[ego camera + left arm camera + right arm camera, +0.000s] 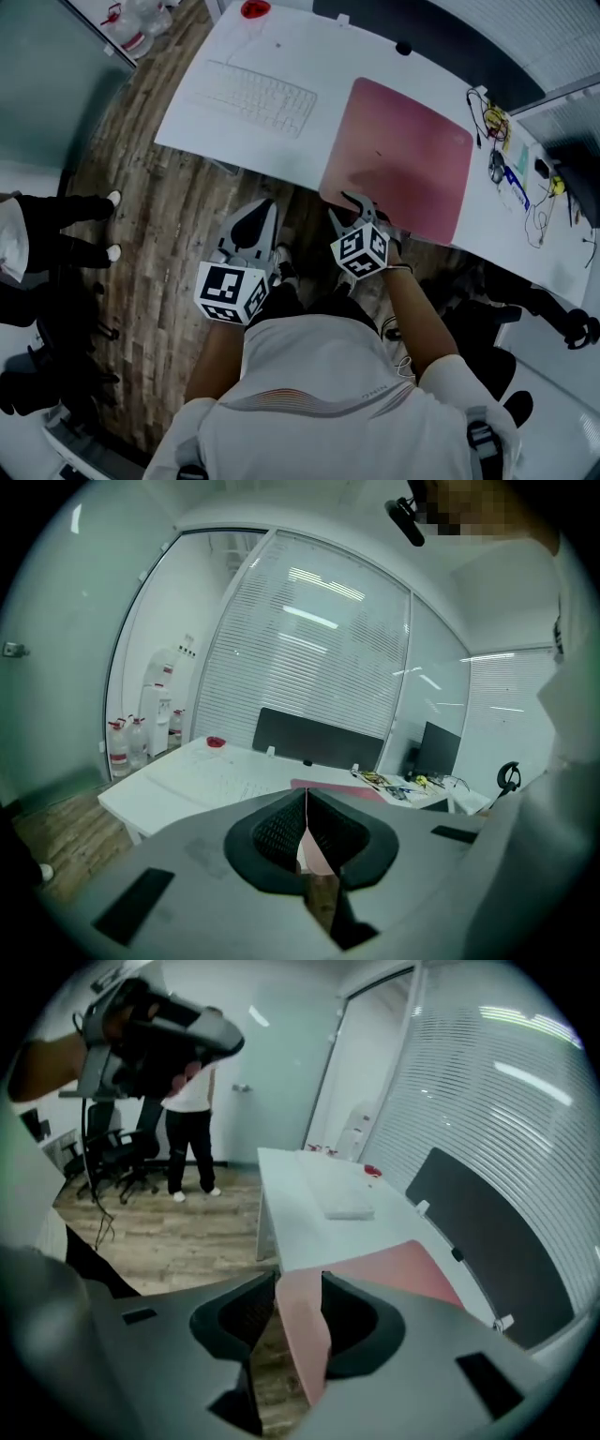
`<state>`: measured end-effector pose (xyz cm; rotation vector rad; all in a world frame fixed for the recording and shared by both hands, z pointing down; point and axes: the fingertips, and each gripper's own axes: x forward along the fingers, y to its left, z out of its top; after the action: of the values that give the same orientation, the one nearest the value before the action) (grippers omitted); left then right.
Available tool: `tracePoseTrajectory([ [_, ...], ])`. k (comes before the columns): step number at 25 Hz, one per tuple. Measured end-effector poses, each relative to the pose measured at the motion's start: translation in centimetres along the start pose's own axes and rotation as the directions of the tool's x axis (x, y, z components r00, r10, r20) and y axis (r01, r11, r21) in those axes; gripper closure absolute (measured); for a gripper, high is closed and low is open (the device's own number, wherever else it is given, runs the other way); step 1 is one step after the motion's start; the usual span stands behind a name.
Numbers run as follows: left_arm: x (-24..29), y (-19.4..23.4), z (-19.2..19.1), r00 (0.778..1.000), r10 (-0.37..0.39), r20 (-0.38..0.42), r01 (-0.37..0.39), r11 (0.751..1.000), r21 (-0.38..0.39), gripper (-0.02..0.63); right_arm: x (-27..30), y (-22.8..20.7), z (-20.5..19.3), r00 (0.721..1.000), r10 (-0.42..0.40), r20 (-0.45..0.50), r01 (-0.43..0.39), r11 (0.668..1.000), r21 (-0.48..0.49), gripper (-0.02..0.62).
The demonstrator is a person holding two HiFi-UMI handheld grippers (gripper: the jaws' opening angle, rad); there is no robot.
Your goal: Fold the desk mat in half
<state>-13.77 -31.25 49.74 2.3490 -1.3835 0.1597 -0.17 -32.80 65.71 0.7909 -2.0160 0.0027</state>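
The pink desk mat (403, 155) lies flat on the white desk (281, 155), its near edge hanging slightly over the desk's front. My right gripper (361, 206) is at the mat's near left corner. In the right gripper view its jaws (300, 1283) stand wide apart with the pink mat (394, 1265) edge between them, not pinched. My left gripper (251, 230) hangs over the wood floor just short of the desk edge, left of the mat. Its jaws (307, 799) are closed tip to tip on nothing, and beyond them the mat (342, 789) shows.
A white keyboard (253, 94) lies left of the mat, with a red dish (255, 9) at the far corner. Cables and small items (502, 155) clutter the desk's right end. A black partition (314, 738) backs the desk. A person's legs (61, 230) stand at left.
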Motion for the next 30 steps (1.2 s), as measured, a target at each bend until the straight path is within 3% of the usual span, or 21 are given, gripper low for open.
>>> tracePoseTrajectory([
  [5, -0.4, 1.7, -1.6, 0.999, 0.011, -0.03, -0.012, 1.0, -0.026, 0.591, 5.1, 2.4, -1.3, 0.995, -0.02, -0.101, 0.006, 0.992, -0.13, 0.387],
  [15, -0.4, 3.2, -2.8, 0.998, 0.0, -0.058, -0.003, 0.999, -0.054, 0.591, 8.1, 2.4, -2.4, 0.978, -0.135, -0.16, 0.103, 0.976, -0.19, 0.417],
  [20, 0.2, 2.4, -2.8, 0.998, -0.024, -0.065, 0.021, 0.999, -0.049, 0.591, 6.7, 1.7, -1.6, 0.985, -0.139, -0.104, 0.132, 0.989, -0.069, 0.524],
  [25, 0.7, 1.2, -2.2, 0.997, -0.05, -0.064, 0.048, 0.998, -0.035, 0.591, 4.5, -0.3, -0.8, 0.988, -0.148, -0.038, 0.151, 0.978, 0.141, 0.531],
  [30, 0.9, -0.7, -1.6, 0.996, -0.072, -0.051, 0.071, 0.997, -0.017, 0.591, 1.3, -2.6, -1.0, 0.982, -0.188, 0.011, 0.179, 0.95, 0.254, 0.531],
])
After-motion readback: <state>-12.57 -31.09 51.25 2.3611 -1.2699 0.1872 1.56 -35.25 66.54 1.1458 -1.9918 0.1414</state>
